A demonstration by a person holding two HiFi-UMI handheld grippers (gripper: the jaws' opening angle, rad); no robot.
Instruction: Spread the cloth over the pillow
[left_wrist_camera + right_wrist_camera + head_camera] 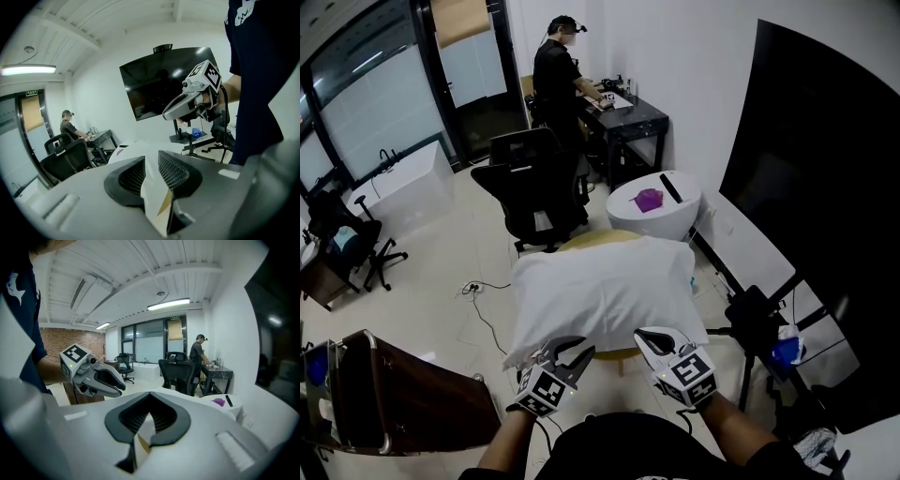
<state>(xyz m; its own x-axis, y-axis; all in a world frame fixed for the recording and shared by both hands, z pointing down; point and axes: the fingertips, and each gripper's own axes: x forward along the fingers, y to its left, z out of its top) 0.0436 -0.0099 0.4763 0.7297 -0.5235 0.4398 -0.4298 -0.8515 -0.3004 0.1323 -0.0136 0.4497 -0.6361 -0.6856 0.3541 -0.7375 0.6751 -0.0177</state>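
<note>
A white cloth [600, 291] lies draped over the pillow, which bulges beneath it on a low round wooden stand [614, 238]; the pillow itself is hidden. Both grippers sit at the cloth's near edge. My left gripper [574, 348] pinches the near left corner, and in the left gripper view a fold of cloth [151, 187] runs between its pads [174, 171]. My right gripper [654, 336] is shut on the near right edge, where the right gripper view shows a sliver of cloth [146, 427] squeezed in its jaws. Each gripper shows in the other's view: the right gripper [171, 113] and the left gripper [120, 383].
Beyond the pillow stand a black office chair [534, 187] and a white round table [656, 217] with a purple thing [648, 199] and a black remote [671, 187]. A person [558, 75] works at a black desk [630, 114]. A big dark screen [816, 187] and its stand [752, 319] fill the right side; a brown cabinet [403, 394] stands left.
</note>
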